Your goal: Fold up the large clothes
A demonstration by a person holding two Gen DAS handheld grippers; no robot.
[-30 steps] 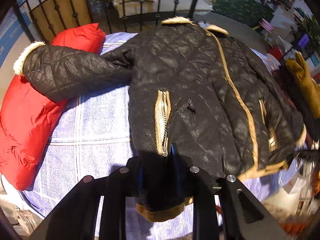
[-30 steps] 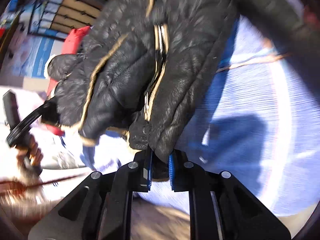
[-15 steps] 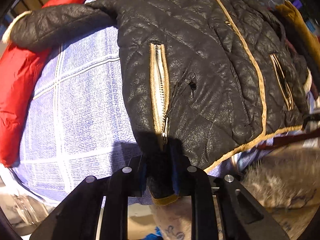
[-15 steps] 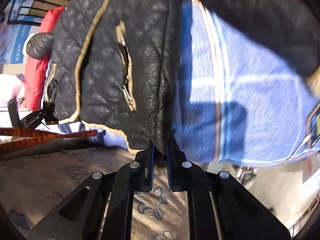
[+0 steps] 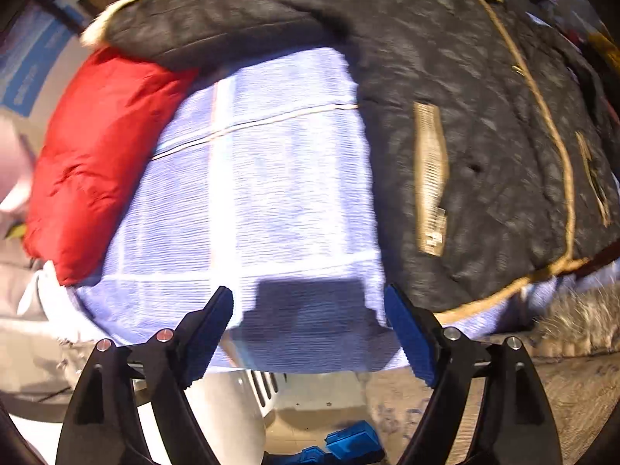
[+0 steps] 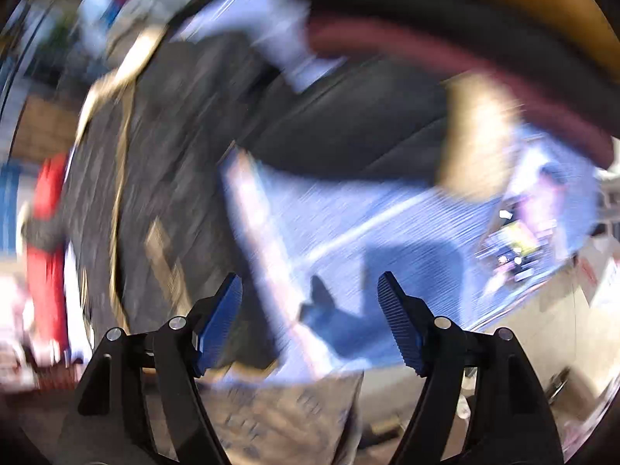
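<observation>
A black quilted jacket (image 5: pixel 472 131) with tan trim and fleece cuffs lies spread face up on a blue-and-white checked cloth (image 5: pixel 271 193). One sleeve (image 5: pixel 217 31) stretches left over a red puffer jacket (image 5: pixel 104 143). My left gripper (image 5: pixel 310 333) is open and empty at the cloth's near edge, left of the jacket's hem. My right gripper (image 6: pixel 310 317) is open and empty over the cloth, right of the jacket (image 6: pixel 162 178); its other sleeve (image 6: pixel 348 131) with a tan cuff (image 6: pixel 476 143) lies ahead. The right view is heavily blurred.
The red puffer jacket lies at the cloth's left edge. A dark red and mustard garment (image 6: pixel 465 50) lies along the far right. A fur-trimmed piece (image 5: pixel 577 321) sits by the near right edge. Blue items (image 5: pixel 348 441) lie on the floor below.
Both grippers have let go of the jacket's hem and opened. The left has shifted left off the jacket; the right has swung right, toward the other sleeve.
</observation>
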